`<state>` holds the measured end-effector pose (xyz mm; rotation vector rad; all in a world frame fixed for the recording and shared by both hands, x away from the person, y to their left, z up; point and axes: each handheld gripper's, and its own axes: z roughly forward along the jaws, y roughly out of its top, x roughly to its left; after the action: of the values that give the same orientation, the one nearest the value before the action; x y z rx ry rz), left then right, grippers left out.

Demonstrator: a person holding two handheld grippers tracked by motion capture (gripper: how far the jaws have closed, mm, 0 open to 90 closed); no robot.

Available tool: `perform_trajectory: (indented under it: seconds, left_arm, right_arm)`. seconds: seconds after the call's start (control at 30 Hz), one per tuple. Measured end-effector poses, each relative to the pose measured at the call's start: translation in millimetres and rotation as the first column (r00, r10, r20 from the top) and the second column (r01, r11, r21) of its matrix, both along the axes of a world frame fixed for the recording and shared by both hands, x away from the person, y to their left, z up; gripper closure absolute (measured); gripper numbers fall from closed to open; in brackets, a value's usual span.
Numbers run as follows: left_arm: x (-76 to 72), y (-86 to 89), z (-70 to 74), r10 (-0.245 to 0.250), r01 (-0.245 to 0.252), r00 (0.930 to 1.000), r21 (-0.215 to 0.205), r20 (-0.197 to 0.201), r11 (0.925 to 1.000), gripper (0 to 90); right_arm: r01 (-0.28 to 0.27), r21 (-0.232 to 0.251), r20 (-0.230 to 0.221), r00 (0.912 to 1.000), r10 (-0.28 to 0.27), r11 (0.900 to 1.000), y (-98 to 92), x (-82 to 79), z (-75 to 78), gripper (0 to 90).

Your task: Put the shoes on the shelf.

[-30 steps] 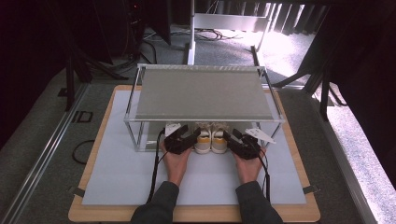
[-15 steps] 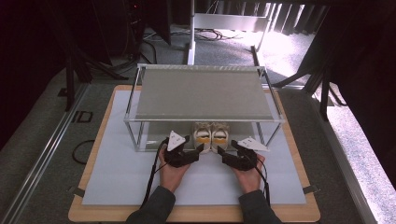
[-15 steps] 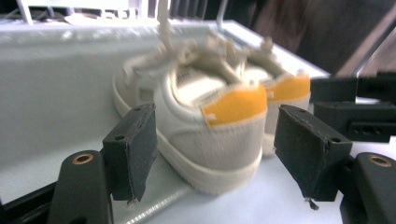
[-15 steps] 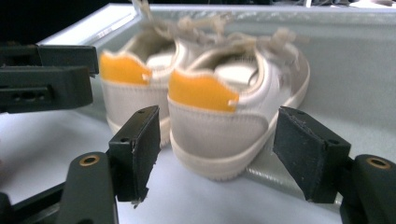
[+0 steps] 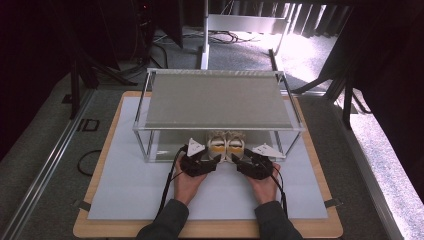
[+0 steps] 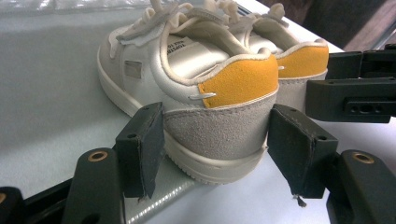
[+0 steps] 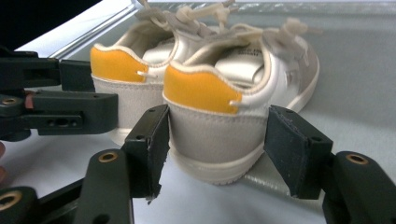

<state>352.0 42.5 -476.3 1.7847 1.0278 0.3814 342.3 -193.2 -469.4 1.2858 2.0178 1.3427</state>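
Two small white sneakers with yellow heel tabs stand side by side at the rack's front edge, heels toward me: the left shoe [image 5: 218,144] and the right shoe [image 5: 234,144]. My left gripper [image 5: 212,156] straddles the left shoe's grey heel [image 6: 187,60]. Its jaws have just been closing, and both pads [image 6: 144,149] now lie against the heel's sides. My right gripper [image 5: 239,159] straddles the right shoe's heel [image 7: 247,70] in the same way. Its jaws have also just been closing, and its pads [image 7: 289,149] touch the heel.
A metal-framed rack with a grey top [image 5: 220,100] stands over the shoes' toes. Under it lie a white mat [image 5: 125,190] and a wooden board [image 5: 210,230]. Cables trail from both grippers toward me. Dark stands and cords crowd the floor behind the rack.
Both hands drew back a little toward me and turned inward, from beside the shoes to behind their heels. The shoes have barely moved.
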Motion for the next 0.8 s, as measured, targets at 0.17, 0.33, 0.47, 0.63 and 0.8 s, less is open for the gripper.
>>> perform_trajectory:
  seconds: [0.17,0.33,0.47,0.63,0.8]
  left_arm:
    - [9.3,-2.0,1.3,0.013,-0.013,0.9999,-0.010,-0.009,0.9999,36.5]
    - [17.2,-4.7,-1.5,0.021,-0.021,0.9997,0.006,-0.012,0.9998,36.4]
    - [21.0,-6.9,-3.4,0.032,-0.031,0.9993,0.009,-0.021,0.9995,36.2]
    - [23.5,-6.2,-6.2,0.025,-0.025,0.9981,0.000,-0.057,0.9997,34.7]
    - [19.5,-3.8,-4.2,0.040,-0.040,0.9980,-0.009,-0.050,0.9992,34.7]
  right_arm:
    - [0.016,-0.005,0.000,0.9999,-0.016,1.000,2.1,7.7,1.9,40.9]
    - [0.027,-0.020,0.003,0.9996,-0.027,0.999,2.9,14.4,-0.1,41.3]
    - [0.033,-0.038,0.012,0.9994,-0.032,0.999,3.6,18.4,-1.5,41.3]
    - [0.031,-0.048,0.013,0.9995,-0.030,0.998,3.5,19.0,-2.3,41.6]
    - [0.027,-0.045,0.009,0.9996,-0.027,0.999,2.0,17.4,-1.2,43.4]
